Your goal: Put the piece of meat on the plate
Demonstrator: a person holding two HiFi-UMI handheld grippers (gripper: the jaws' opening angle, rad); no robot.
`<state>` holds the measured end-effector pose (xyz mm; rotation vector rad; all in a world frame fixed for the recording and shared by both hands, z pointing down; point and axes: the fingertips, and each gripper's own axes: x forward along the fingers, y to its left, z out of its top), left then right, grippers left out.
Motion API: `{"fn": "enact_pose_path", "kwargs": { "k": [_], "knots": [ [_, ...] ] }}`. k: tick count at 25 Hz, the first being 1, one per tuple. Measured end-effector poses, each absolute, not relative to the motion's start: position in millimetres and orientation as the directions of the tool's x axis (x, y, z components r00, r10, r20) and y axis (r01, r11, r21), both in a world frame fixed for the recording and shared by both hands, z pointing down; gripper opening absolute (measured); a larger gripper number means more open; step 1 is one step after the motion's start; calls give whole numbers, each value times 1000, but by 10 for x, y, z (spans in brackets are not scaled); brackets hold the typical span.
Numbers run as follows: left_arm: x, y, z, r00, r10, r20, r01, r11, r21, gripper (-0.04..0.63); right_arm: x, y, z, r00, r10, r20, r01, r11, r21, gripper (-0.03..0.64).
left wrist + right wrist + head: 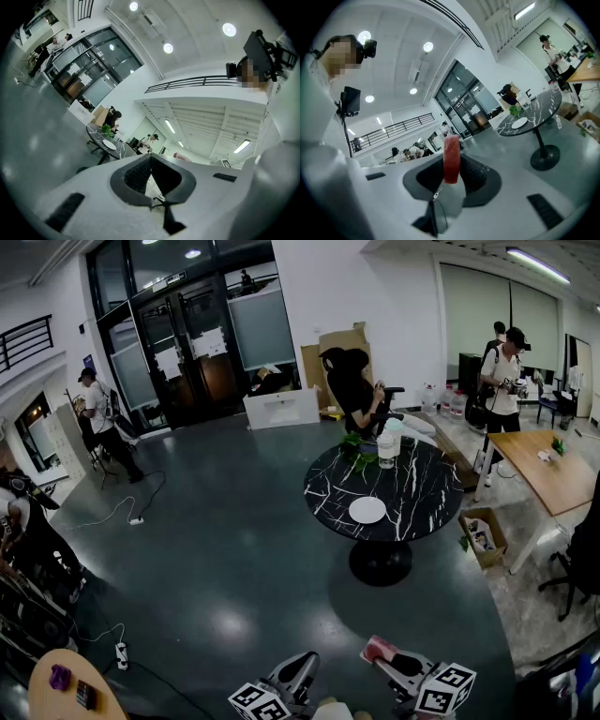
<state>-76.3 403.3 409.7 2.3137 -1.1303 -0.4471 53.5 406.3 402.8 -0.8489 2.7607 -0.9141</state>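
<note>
The piece of meat (451,150), a red, soft-looking slab, is well apart from the round black marble table (422,486) and its white plate (367,510). The right gripper (452,176) pinches it edgewise. It is probably light, limp and slippery. The left gripper (151,161) has its jaws pressed together, empty.

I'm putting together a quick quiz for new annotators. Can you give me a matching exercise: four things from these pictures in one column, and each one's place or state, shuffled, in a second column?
Things
1. piece of meat
2. plate
3. left gripper
4. cardboard box

Place or state
A. on the floor beside the round table
B. shut, with nothing in it
C. clamped in the right gripper
D. on the round table's black marbled top

Pairs: 1-C, 2-D, 3-B, 4-A
</note>
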Motion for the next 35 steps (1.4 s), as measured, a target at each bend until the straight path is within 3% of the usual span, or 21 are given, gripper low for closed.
{"fn": "enact_pose_path", "kwargs": {
  "k": [14, 35],
  "knots": [
    [-720, 3006, 4394, 614, -788, -38, -599, -497, 628, 11, 632, 3071, 4224, -806, -582, 105, -520, 614, -594, 94],
    [-788, 1267, 4420, 696, -715, -61, -549, -586, 595, 11, 525, 1457, 4103, -762, -632, 142, -595, 595, -540, 94]
  ]
}}
